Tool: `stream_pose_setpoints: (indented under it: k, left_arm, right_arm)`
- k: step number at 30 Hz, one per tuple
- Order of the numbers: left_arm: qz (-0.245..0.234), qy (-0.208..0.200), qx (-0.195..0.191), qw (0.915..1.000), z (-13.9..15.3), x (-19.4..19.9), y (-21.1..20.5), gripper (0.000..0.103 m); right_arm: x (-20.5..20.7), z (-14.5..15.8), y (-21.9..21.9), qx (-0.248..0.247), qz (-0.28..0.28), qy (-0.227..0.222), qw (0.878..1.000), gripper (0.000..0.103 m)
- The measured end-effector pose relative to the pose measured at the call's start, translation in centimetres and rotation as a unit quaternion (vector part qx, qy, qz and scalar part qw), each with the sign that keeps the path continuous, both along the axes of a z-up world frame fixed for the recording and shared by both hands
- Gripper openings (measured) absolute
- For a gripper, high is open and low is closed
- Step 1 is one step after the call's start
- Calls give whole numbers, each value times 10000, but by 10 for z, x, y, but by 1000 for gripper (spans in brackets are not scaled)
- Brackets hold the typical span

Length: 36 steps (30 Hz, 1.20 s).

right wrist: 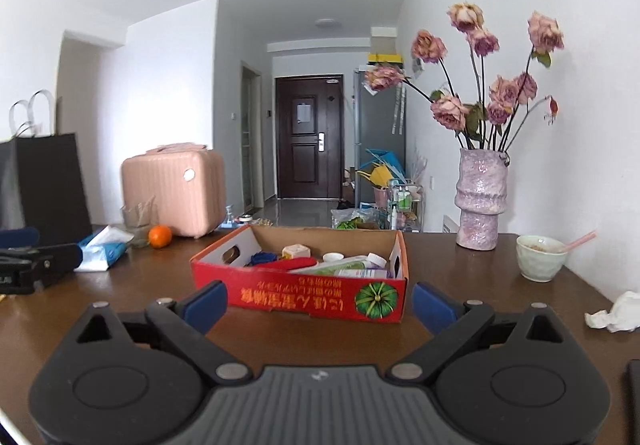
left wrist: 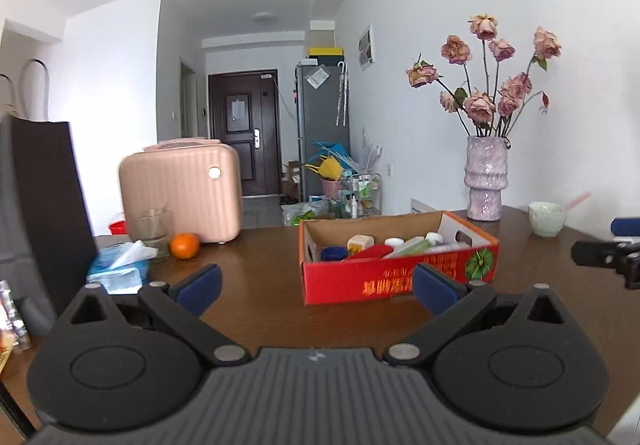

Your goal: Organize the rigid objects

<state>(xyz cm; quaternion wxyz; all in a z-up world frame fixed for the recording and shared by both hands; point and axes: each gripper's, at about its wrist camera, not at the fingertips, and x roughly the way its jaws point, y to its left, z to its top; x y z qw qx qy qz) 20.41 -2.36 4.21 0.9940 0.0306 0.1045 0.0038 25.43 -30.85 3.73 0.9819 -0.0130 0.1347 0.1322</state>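
A red cardboard box point(left wrist: 384, 281) point(right wrist: 304, 295) stands on the brown table point(left wrist: 260, 257) ahead of both grippers. It holds several items: white bottles, a green-labelled bottle point(right wrist: 344, 267), a red object point(right wrist: 294, 264), a blue object point(left wrist: 334, 253) and a small cream cube point(right wrist: 295, 250). My left gripper point(left wrist: 316, 285) is open and empty, just short of the box. My right gripper point(right wrist: 320, 303) is open and empty, its jaws spread before the box front. The right gripper shows at the right edge of the left wrist view point(left wrist: 612, 257); the left gripper shows at the left of the right wrist view point(right wrist: 32, 261).
An orange point(left wrist: 185, 245), a glass point(left wrist: 152, 229), a tissue pack point(left wrist: 118, 265), a pink case point(left wrist: 182, 191) and a black bag point(left wrist: 44, 205) stand at the left. A vase of dried roses point(right wrist: 482, 201), a bowl with a straw point(right wrist: 540, 257) and a crumpled tissue point(right wrist: 618, 311) are at the right.
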Motion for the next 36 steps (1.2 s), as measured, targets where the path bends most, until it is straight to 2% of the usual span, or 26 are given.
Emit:
stream_pose_setpoints:
  k: [5, 8, 12, 16, 18, 19, 22, 26, 30, 36]
  left_arm:
    - [-56, -54, 38, 10000, -10, -52, -5, 103]
    - [73, -118, 65, 9999, -13, -81, -6, 103]
    - [202, -24, -243, 9995, -21, -119, -4, 103]
    - [96, 104, -419, 9990, -38, -163, -10, 103]
    - [17, 99, -366, 9993, -40, -178, -13, 103]
    - [-44, 44, -215, 9997, -41, -182, -15, 103]
    - [123, -41, 27, 9999, -43, -188, -18, 103]
    - [203, 76, -226, 9995, -43, -191, -11, 103]
    - [273, -36, -187, 9994, -40, -194, -9, 103]
    - [214, 6, -182, 9996, -41, -193, -9, 103]
  right_arm:
    - [-57, -9, -1, -262, 220, -12, 9994, 100]
    - [-86, -17, -2, -180, 118, 63, 9997, 100]
    - [-128, -25, -3, -125, 28, 105, 9999, 100]
    - [-181, -34, 6, -137, -133, -18, 9998, 100]
    - [-207, -42, 9, 8, -152, -23, 9999, 101]
    - [-214, -46, 11, 5, -138, 36, 9999, 101]
    - [-225, -55, 18, -193, -49, 155, 9997, 101]
    - [-229, -56, 20, 8, -84, 228, 9997, 101]
    - [-228, -52, 21, 142, -18, 212, 9997, 101]
    - [-222, -54, 18, 223, -51, 341, 9992, 101]
